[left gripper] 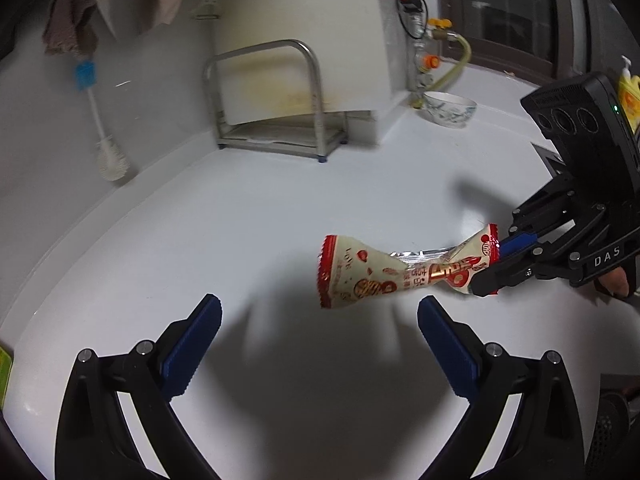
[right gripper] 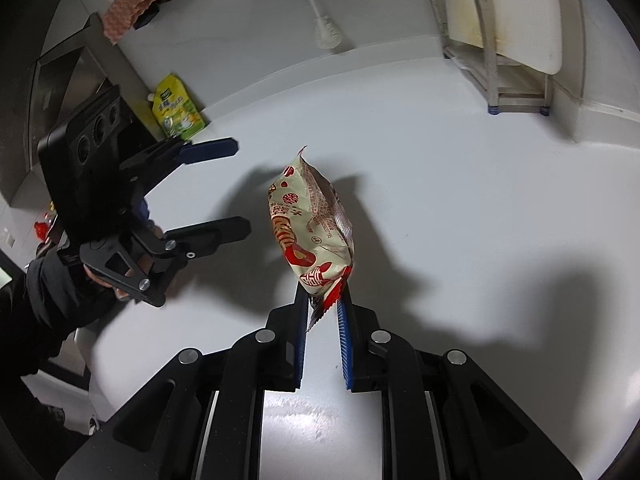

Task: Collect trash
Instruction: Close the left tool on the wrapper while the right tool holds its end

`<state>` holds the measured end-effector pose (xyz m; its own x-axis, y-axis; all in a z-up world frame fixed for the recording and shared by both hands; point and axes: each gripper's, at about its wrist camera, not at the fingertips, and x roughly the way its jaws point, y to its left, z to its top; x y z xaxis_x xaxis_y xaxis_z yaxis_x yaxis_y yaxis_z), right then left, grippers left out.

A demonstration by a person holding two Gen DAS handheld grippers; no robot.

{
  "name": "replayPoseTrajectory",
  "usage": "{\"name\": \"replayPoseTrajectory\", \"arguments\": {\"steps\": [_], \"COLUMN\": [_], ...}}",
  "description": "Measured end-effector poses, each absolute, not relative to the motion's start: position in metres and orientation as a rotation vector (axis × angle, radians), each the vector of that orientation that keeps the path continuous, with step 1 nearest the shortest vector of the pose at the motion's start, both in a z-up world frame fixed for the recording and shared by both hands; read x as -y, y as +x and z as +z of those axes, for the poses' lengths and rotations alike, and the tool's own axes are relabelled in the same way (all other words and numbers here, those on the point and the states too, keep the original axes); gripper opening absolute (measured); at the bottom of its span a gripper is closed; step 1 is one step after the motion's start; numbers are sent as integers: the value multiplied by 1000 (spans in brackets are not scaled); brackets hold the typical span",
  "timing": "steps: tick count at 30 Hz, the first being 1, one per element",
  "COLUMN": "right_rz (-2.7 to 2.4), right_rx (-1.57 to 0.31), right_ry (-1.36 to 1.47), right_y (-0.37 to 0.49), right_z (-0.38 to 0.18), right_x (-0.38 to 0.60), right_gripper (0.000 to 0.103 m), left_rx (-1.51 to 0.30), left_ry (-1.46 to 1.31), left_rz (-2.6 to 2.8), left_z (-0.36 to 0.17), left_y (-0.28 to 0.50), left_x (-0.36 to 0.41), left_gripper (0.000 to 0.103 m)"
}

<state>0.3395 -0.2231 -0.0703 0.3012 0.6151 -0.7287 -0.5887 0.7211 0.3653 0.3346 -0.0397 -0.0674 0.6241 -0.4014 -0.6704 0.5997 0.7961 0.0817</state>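
The right gripper [right gripper: 324,300] is clamped on the crimped red end of a cream-and-red snack wrapper [right gripper: 310,224], its blue pads [right gripper: 344,344] pinching the seam. The wrapper hangs free of the white countertop [right gripper: 460,208], raised above the middle of it, and casts a shadow on the surface behind; in the left wrist view the same wrapper [left gripper: 396,270] stretches out sideways from the right gripper [left gripper: 490,268], twisted at its middle with a strip of silver lining showing.

The left gripper [left gripper: 320,336] stands wide apart with nothing between its fingers, held just beside the wrapper without touching it. From the right wrist view it [right gripper: 240,188] sits to the left of the wrapper, and a hand [right gripper: 120,276] in a dark sleeve [right gripper: 44,292] grips its handle.

Along the back edge of the countertop, a white bottle brush [left gripper: 102,128] with a blue handle end leans against the wall. A steel rack [left gripper: 276,100] stands at the back, holding a pale cutting board [left gripper: 296,60] upright. A patterned bowl [left gripper: 450,108] rests further along near the wall pipes and a yellow-handled valve [left gripper: 438,26]. A yellow-green refill pouch [right gripper: 178,110] lies at the countertop's far left edge in the right wrist view, beside the steel sink [right gripper: 68,80]. Cloths [left gripper: 70,20] hang on the wall above the brush.
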Motion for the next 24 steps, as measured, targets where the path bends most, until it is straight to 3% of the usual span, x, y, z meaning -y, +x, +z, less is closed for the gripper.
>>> {"name": "replayPoseTrajectory", "arguments": {"steps": [7,12,16,24], "right_rz": [853,863,865,863], "right_rx": [-985,-986,-980,-972], "right_ry": [34,30,32,27], "right_y": [331,327,325,304], "right_z": [-66,-62,-59,-47], "right_x": [220,221,222,221], "right_gripper": [14,14,14,14], "left_rx": [-679,-694,-682,-666], "left_ry": [350,363,337,311], "left_rz": [-603,-622,-638,-663], "left_z": [-71,-72,-68,-49], "left_y": [333,331,324,295], "left_x": [46,48,47,43], "left_gripper": [96,65,61,27]}}
